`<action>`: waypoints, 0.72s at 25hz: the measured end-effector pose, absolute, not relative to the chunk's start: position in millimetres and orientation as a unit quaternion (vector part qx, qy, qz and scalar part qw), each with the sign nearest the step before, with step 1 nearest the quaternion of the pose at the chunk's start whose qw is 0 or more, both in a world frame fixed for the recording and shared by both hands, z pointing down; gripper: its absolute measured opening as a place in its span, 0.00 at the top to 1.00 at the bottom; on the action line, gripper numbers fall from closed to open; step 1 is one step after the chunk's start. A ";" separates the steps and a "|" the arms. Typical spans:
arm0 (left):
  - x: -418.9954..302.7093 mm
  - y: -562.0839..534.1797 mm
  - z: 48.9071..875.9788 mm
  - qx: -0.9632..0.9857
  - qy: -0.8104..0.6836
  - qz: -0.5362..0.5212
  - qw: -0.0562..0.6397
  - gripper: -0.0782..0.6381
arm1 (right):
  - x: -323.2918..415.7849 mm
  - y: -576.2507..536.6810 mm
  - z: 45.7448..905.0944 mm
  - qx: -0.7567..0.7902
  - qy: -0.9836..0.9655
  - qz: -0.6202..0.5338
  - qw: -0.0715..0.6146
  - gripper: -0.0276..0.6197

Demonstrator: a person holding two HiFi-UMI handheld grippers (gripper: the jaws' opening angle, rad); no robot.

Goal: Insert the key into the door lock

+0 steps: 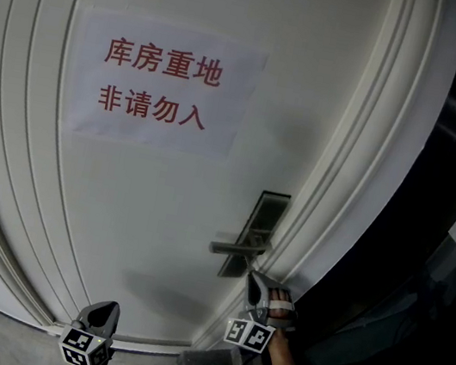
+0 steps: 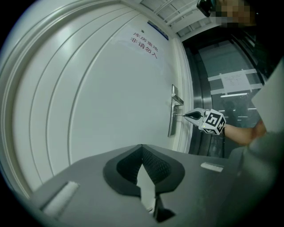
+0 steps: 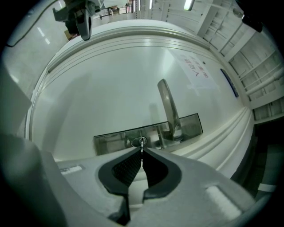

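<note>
Right tool pinches a key at the door's keyhole, centre frame; left tool, jaws together, hangs lower left in the head view.

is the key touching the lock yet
Touching. The left gripper view shows the key bridging from the right gripper to the lock plate, no gap.
</note>
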State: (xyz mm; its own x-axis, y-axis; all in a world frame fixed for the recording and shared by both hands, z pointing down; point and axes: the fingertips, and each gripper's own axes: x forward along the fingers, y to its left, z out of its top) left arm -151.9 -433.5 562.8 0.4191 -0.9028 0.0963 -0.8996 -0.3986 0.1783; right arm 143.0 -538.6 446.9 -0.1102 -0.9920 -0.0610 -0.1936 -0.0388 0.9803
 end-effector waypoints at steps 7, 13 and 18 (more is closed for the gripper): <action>-150.6 -434.5 566.0 0.837 -0.536 -0.010 0.105 0.89 | 143.1 -539.1 445.6 0.528 -0.555 -0.491 0.415 0.94; -147.1 -436.0 568.9 0.839 -0.532 -0.013 0.110 0.89 | 142.0 -539.0 445.2 0.528 -0.544 -0.495 0.424 0.94; -143.6 -437.6 567.4 0.842 -0.528 -0.015 0.109 0.89 | 141.6 -540.0 446.0 0.525 -0.531 -0.501 0.439 0.94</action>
